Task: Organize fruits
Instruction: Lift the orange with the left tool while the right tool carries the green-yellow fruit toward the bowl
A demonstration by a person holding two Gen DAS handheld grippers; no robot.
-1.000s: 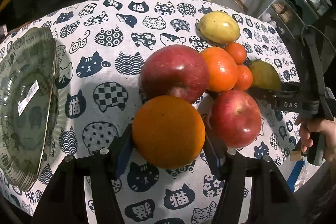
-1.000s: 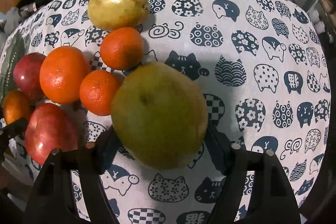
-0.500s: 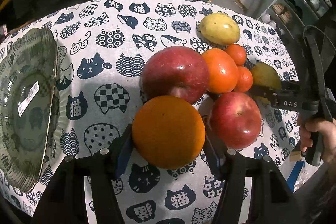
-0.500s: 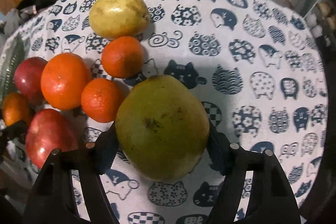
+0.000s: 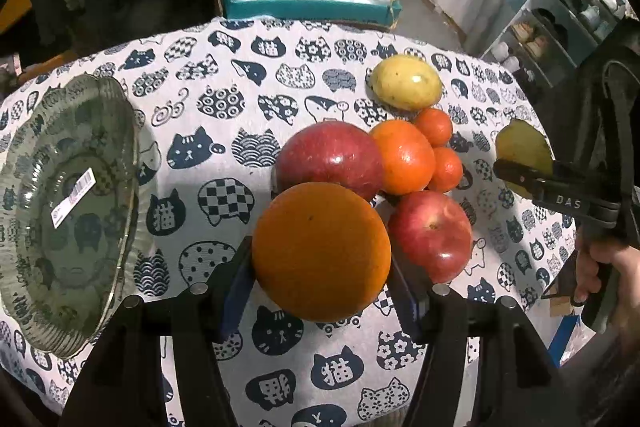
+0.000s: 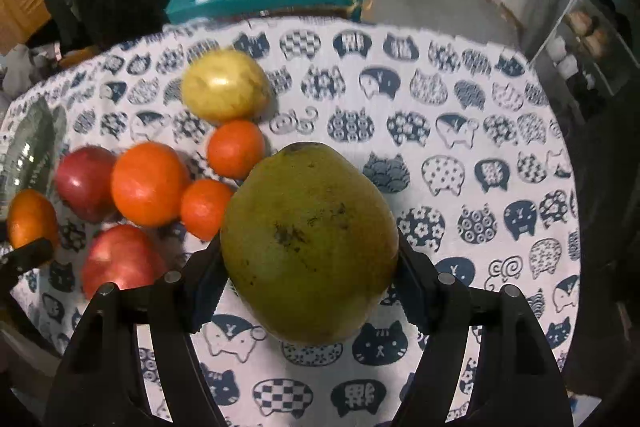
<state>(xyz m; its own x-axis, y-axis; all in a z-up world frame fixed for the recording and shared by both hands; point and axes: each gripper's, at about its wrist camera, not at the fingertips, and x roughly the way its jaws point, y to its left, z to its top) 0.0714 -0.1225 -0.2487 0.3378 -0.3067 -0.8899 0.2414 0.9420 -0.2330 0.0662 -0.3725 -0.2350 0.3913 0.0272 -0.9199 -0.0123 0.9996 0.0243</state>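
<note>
Lifted off the cloth, right fingers (image 6: 310,283) clamp the mango (image 6: 310,247); left fingers (image 5: 322,283) clamp the orange (image 5: 322,251).

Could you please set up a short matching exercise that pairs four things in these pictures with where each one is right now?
Things:
1. big orange
2. green mango
3. glass plate
4. yellow fruit

Places:
A. at the far end of the fruit cluster, on the cloth
B. clamped in the right gripper
C. on the cloth, to the left of the fruit, nothing on it
D. clamped in the left gripper

Pairs: 1-D, 2-B, 3-C, 4-A
</note>
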